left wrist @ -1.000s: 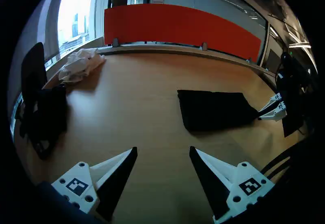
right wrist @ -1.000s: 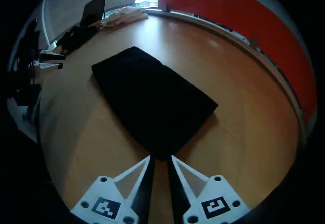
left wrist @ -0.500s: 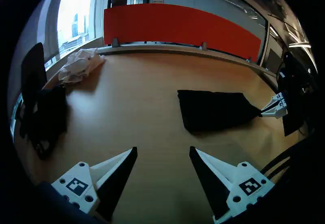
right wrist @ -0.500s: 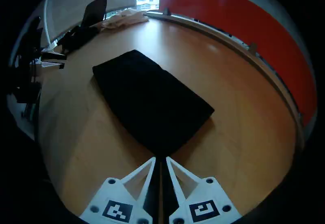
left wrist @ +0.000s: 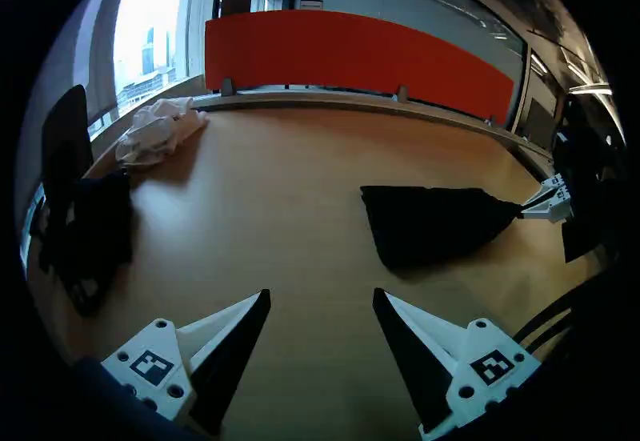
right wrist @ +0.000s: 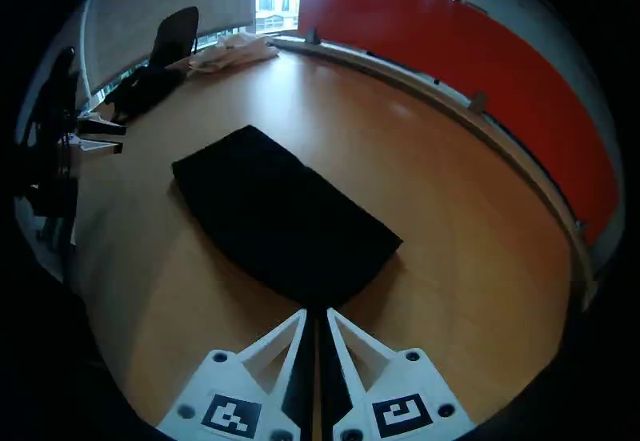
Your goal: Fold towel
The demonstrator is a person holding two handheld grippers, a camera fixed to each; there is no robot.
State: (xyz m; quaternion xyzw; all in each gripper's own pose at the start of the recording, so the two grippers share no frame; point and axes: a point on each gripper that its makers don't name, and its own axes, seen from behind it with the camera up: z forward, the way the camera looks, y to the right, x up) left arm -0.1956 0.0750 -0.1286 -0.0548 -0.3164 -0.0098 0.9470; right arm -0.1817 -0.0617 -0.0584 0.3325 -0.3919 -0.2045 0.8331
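L claw (left wrist: 320, 291): fingers wide apart, nothing betw. them, above the wood table (left wrist: 264, 201). Black towel (left wrist: 428, 218) lies on the table at approx. 2 o'clock in the left gripper view. Its right end is drawn up to a point at 3 o'clock, where the R claw (left wrist: 542, 204) pinches it. In the right gripper view the R claw's fingers are nearly together at 6 o'clock w/ the towel's near corner clamped betw. them. The rest of the towel stretches flat toward 11 o'clock. White cloth heap (left wrist: 158, 127) at 10 o'clock by the table edge, well apart from the towel. Red divider (left wrist: 360, 50) along the far edge at 12.
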